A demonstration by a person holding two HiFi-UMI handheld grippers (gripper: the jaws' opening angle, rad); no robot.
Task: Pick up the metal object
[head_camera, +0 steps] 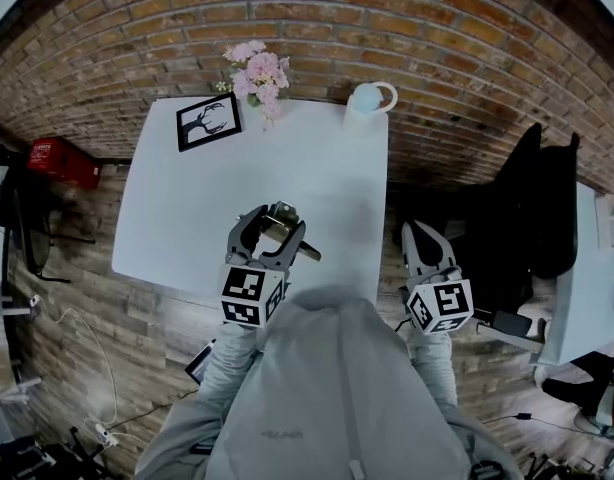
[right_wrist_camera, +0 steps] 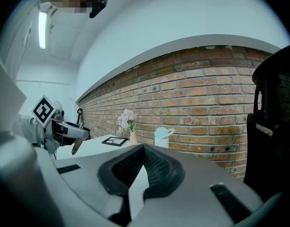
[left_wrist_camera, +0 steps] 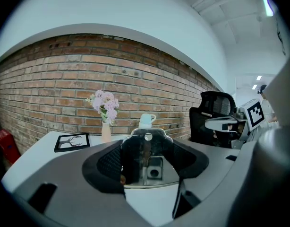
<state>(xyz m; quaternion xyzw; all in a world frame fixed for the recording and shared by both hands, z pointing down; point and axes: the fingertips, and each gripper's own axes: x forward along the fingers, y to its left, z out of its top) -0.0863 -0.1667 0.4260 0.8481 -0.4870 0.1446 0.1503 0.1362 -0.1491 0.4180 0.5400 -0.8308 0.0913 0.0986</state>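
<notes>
**Left tool grips the metal piece above the desk**

The left tool (head_camera: 276, 222) is clamped on the metal object (head_camera: 284, 228), with a dark pad pressed against each side of it. Seen along the jaws, the piece shows a shiny plate with a small round hole near its top. A brass-coloured end sticks out of the grip toward 4 o'clock in the head view. The right gripper view shows that end hanging clear of the white desk (head_camera: 317, 178), so the piece is off the surface. It sits over the desk's near part, at about 6 o'clock on the desktop.

The right tool (head_camera: 417, 230) hangs just past the desk's right edge, at about 4 o'clock from the desk's middle. Its jaws are together at the tips, with nothing between them.

At the far side of the desk, a black picture frame (head_camera: 208, 121) lies at 11 o'clock. Pink flowers (head_camera: 259, 73) in a slim vase (left_wrist_camera: 106, 131) stand at 12 o'clock. A pale mug (head_camera: 367, 100) with a handle stands at 1 o'clock. A brick wall (head_camera: 287, 18) runs behind them. A black office chair (head_camera: 532, 208) stands off the desk at 3 o'clock.
</notes>
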